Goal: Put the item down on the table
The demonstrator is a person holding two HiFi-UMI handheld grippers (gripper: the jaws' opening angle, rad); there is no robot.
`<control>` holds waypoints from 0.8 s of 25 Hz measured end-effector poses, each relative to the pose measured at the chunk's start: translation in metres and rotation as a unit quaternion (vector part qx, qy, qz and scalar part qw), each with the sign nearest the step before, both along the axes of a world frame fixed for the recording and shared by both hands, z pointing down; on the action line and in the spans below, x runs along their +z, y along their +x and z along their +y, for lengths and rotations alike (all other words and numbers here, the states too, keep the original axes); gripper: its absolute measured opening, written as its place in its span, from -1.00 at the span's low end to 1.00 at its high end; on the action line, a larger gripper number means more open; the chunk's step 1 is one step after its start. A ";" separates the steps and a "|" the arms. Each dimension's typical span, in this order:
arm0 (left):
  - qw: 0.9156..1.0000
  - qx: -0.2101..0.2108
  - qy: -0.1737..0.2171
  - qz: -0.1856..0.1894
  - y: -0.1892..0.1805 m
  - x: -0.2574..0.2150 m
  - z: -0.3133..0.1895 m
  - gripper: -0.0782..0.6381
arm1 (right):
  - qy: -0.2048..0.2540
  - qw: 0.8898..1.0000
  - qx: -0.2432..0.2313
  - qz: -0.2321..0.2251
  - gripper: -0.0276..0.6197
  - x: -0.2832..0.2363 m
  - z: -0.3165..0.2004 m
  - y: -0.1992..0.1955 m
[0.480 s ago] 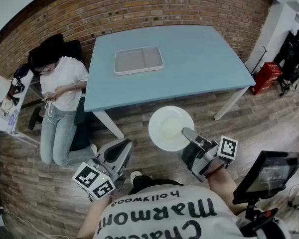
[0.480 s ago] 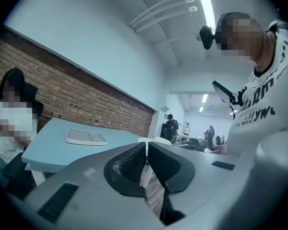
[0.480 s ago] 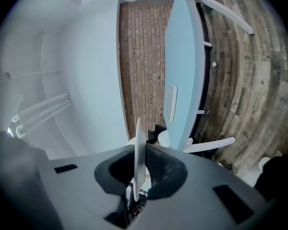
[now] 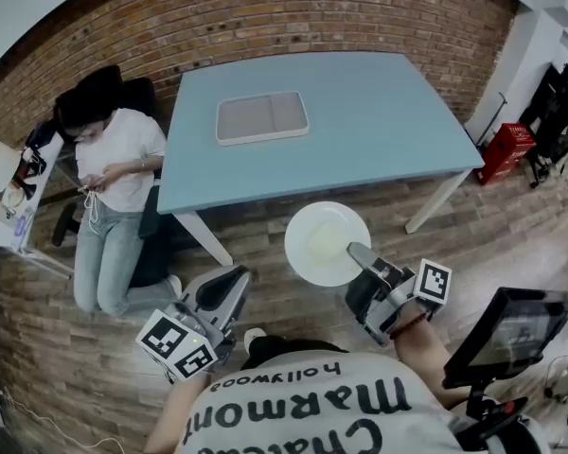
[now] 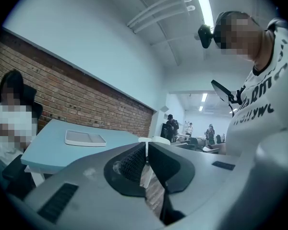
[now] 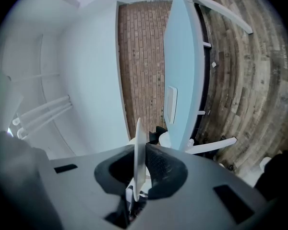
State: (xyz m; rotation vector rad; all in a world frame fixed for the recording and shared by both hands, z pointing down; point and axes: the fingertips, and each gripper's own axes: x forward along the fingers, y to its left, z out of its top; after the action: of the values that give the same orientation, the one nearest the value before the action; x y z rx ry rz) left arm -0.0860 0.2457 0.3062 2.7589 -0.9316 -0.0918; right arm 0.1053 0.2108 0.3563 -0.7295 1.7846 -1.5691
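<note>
The white round plate [image 4: 324,242] lies level and face up; being round, it has no long axis. Its rim nearest the person is grasped between the pads of the right tool [image 4: 361,252], which reaches in from the lower right. The plate hangs over the wooden plank floor [image 4: 256,244], just short of the near edge of the light blue rectangular surface [image 4: 379,121]. Against half a second ago it has barely shifted, a touch to the right. The left tool [image 4: 229,282] is clenched on nothing. On the surface, a pale rectangular two-compartment tray [image 4: 246,118] lies flat, both compartments showing bare bottoms.
</note>
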 end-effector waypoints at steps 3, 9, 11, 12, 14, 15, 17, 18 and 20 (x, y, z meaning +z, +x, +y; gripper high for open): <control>1.000 -0.009 -0.004 0.005 -0.010 0.004 0.000 -0.73 | 0.005 1.000 0.000 -0.004 -0.82 -0.002 -0.002 0.001; 0.998 -0.045 -0.034 0.015 -0.040 0.015 -0.003 -0.73 | 0.014 1.000 0.003 -0.007 -0.82 -0.007 -0.002 0.010; 0.998 -0.050 -0.033 0.012 -0.043 0.015 -0.007 -0.73 | 0.016 1.000 0.004 -0.003 -0.82 -0.007 -0.005 0.011; 0.998 -0.049 -0.030 0.011 -0.043 0.014 -0.008 -0.73 | 0.017 1.000 0.004 -0.002 -0.82 -0.008 -0.006 0.010; 0.999 -0.043 -0.023 0.009 -0.040 0.011 -0.009 -0.73 | 0.019 1.000 0.003 -0.002 -0.82 -0.009 -0.009 0.009; 0.999 -0.040 -0.020 0.007 -0.038 0.010 -0.009 -0.73 | 0.020 1.000 0.004 -0.002 -0.82 -0.010 -0.011 0.008; 0.999 -0.038 -0.018 0.006 -0.037 0.011 -0.010 -0.73 | 0.017 1.000 0.005 -0.002 -0.82 -0.009 -0.013 0.007; 0.999 -0.039 -0.020 0.008 -0.038 0.011 -0.011 -0.73 | 0.014 1.000 0.005 -0.002 -0.82 -0.007 -0.014 0.007; 0.999 -0.044 -0.024 0.014 -0.039 0.013 -0.012 -0.73 | 0.007 1.000 0.005 -0.001 -0.82 -0.004 -0.015 0.009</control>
State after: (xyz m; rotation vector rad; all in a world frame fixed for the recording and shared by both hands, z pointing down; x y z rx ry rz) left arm -0.1245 0.2340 0.3187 2.6667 -1.0342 -0.1206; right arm 0.1138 0.1962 0.3525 -0.7298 1.7859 -1.5492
